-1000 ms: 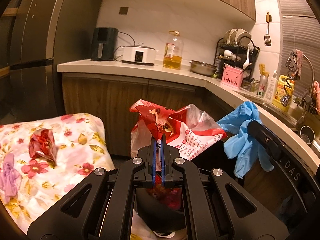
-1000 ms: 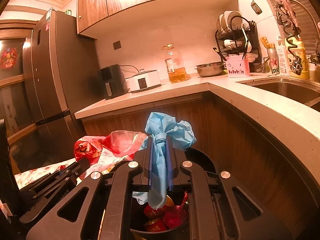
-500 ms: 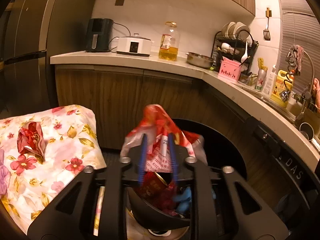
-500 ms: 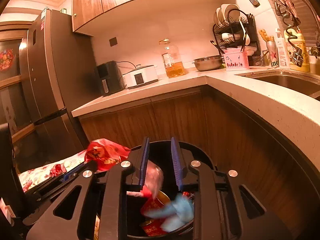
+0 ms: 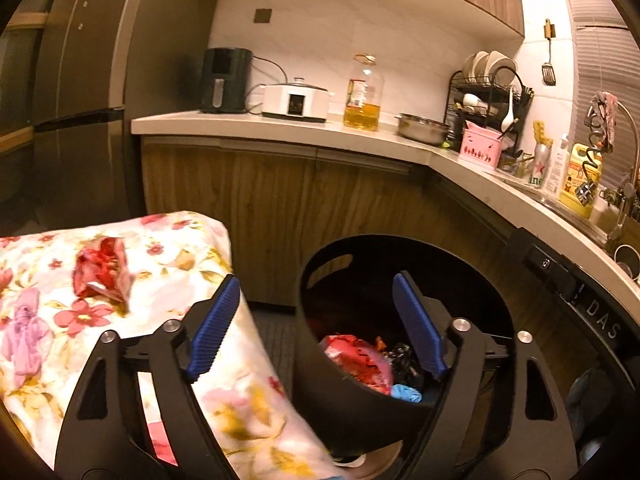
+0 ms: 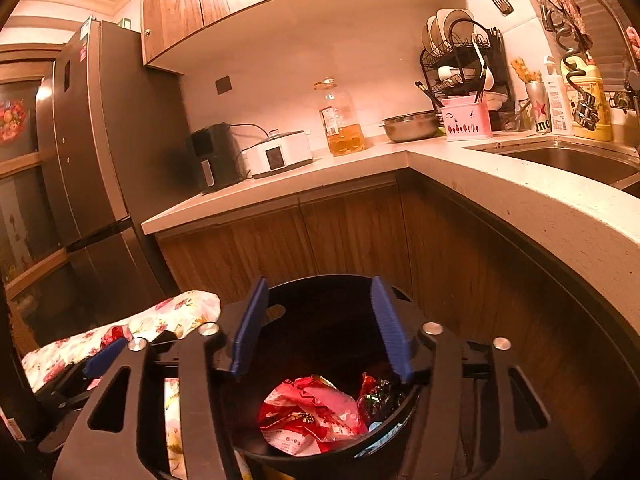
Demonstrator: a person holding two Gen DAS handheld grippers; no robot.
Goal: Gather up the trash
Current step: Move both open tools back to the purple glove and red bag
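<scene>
A black trash bin (image 5: 320, 280) (image 6: 332, 292) stands on the floor below both grippers. Inside lie a red and white plastic bag (image 5: 360, 364) (image 6: 316, 412), a blue glove (image 5: 406, 393) and dark wrappers (image 6: 380, 396). My left gripper (image 5: 316, 328) hangs over the bin's near rim, jaws opening wide, nothing between them. My right gripper (image 6: 320, 328) is above the bin too, jaws opening, empty. A crumpled red wrapper (image 5: 102, 270) and a purple scrap (image 5: 26, 328) lie on the flowered cloth (image 5: 168, 248) to the left.
Wooden cabinets (image 5: 272, 216) under a pale counter (image 6: 520, 196) wrap around the bin at the back and right. A dark fridge (image 6: 100, 160) stands at the left. The counter carries an oil bottle (image 5: 362, 94), cooker, bowl, dish rack and sink (image 6: 568, 160).
Both grippers opened. The red and white bag dropped from the left gripper into the bin, and the blue glove dropped from the right gripper into it.
</scene>
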